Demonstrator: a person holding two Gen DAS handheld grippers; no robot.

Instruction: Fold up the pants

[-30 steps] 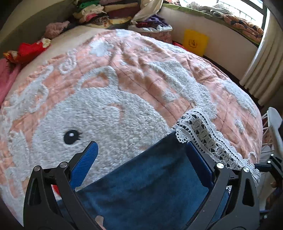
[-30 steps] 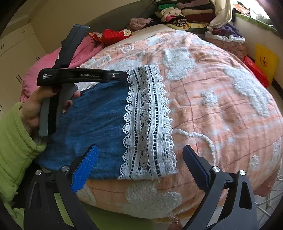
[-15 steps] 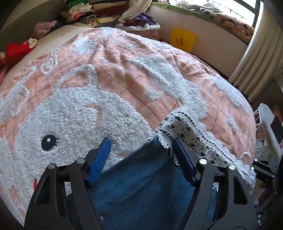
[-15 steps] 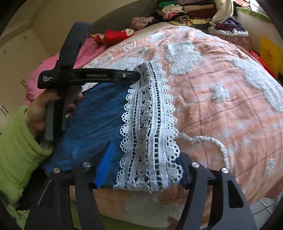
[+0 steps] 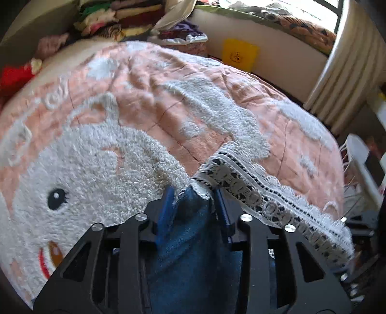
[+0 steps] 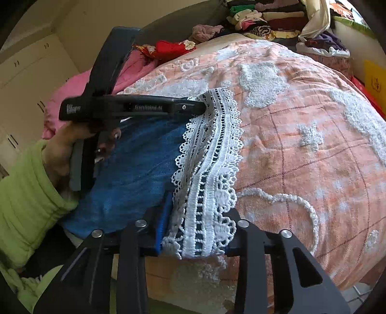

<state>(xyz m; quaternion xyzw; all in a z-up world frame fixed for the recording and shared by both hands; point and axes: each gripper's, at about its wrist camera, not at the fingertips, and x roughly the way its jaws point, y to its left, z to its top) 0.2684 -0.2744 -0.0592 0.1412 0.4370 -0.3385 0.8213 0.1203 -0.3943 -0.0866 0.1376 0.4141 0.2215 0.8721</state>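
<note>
Blue denim fills the bottom of my left wrist view, where the pants [image 5: 193, 253] run up between the fingers of my left gripper [image 5: 194, 205]. Its jaws have drawn in tight on the corner where the denim meets the white lace hem [image 5: 260, 190], with cloth bunched between the blue pads [image 5: 166, 212]. From that pinched corner the lace runs off to the right and downward, lying on the peach quilt [image 5: 149, 96] that covers the bed. Just left of the pants the quilt shows a fluffy white animal face with a black eye. Well beyond the pants, at the quilt's far edge, sits a pile of folded clothes [image 5: 115, 17], and to the right of that a yellow bag [image 5: 240, 54] leans on the low wall beside a pale curtain [image 5: 347, 67]. In my right wrist view, my right gripper [image 6: 195, 231] pinches the near end of the same lace hem [image 6: 210, 157], jaws closed down on the lace and the denim under it. The pants [image 6: 135, 169] spread leftward from the hem, flat on the quilt [image 6: 313, 145]. At the hem's far end my left gripper [image 6: 200, 107] clamps the other corner, held by my left hand [image 6: 67, 149] in a green sleeve [image 6: 26, 198]. A pink blanket [image 6: 70, 89] lies beyond the pants.
</note>
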